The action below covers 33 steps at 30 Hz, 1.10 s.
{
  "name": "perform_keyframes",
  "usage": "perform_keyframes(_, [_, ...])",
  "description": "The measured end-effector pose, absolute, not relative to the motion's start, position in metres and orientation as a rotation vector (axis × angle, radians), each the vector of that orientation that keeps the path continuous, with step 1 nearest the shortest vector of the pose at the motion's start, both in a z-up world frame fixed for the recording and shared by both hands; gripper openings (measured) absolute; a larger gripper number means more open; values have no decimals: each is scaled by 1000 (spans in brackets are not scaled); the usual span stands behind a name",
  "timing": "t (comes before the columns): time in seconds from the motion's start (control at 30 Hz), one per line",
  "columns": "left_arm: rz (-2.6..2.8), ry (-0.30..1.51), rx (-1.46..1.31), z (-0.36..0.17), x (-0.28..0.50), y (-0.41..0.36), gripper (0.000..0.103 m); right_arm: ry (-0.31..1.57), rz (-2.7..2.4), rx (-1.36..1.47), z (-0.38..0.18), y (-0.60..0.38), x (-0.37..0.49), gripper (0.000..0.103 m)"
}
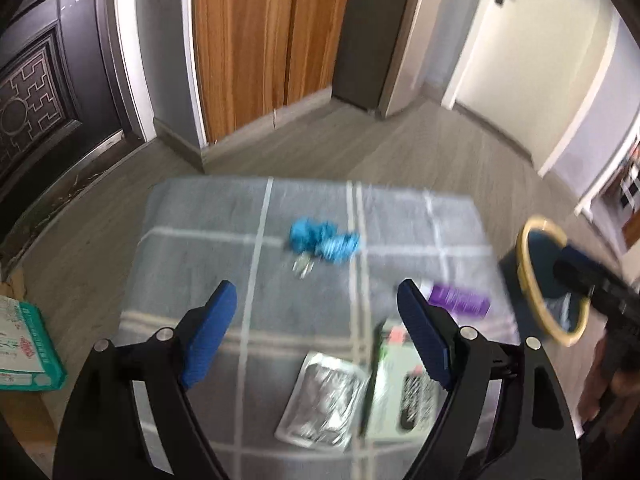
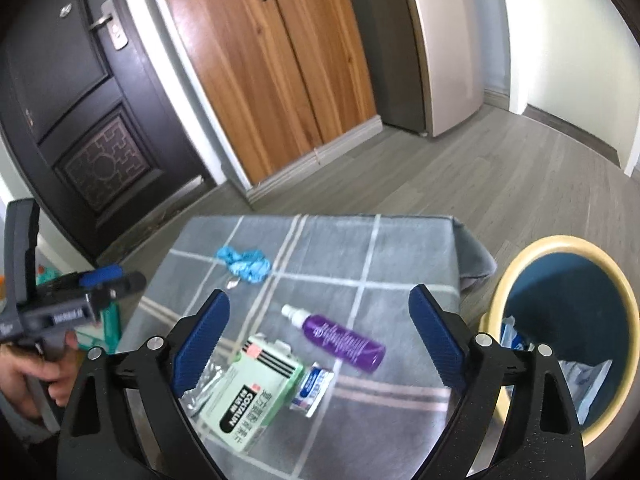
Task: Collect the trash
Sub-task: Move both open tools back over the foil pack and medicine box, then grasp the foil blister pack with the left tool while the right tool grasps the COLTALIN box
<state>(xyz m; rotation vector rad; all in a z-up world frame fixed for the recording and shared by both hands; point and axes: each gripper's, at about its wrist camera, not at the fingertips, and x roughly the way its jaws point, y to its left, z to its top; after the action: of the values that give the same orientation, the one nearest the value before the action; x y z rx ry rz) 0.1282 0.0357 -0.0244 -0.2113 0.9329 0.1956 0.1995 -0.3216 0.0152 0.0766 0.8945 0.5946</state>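
On the bench (image 2: 400, 248), left to right: crumpled blue glove (image 2: 244, 262), soft, pinch anywhere; foil pack (image 2: 200, 388), slick, flat, take by an edge; green carton (image 2: 252, 392), light, crushable, reads "COLTALIN"; small sachet (image 2: 314, 388); purple bottle (image 2: 342, 340), smooth, likely rolls, grip mid-body. Bin (image 2: 560, 248) beside bench. Left hand-held gripper (image 1: 316, 312) wide, empty; right hand-held gripper (image 2: 320, 312) likewise.

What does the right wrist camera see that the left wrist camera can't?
Only the right wrist view shows the small blue-and-white sachet beside the green carton, and the white bags down inside the bin. Only the left wrist view shows the teal-edged box lying on the floor. Both show the checked grey cloth, blue crumpled glove, purple spray bottle, silver wrapper, and an open left tool and right tool.
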Motion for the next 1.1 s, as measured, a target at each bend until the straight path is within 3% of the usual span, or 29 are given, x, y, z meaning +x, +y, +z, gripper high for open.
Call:
perform_keyframes(0.1, [165, 987, -159, -46, 114, 30, 80, 924, 636, 19, 4, -309, 192, 91])
perform_keyframes(0.23, [133, 1056, -175, -76, 102, 32, 69, 957, 652, -42, -10, -301, 186, 91])
perform_keyframes(0.5, [48, 1186, -50, -137, 87, 13, 69, 1016, 637, -62, -27, -306, 184, 91])
perform_keyframes(1.0, [20, 1185, -29, -148, 103, 8, 66, 1077, 672, -180, -52, -289, 180, 91])
perform_keyframes(1.1, [36, 1180, -65, -146, 103, 19, 66, 1080, 665, -203, -55, -287, 185, 87])
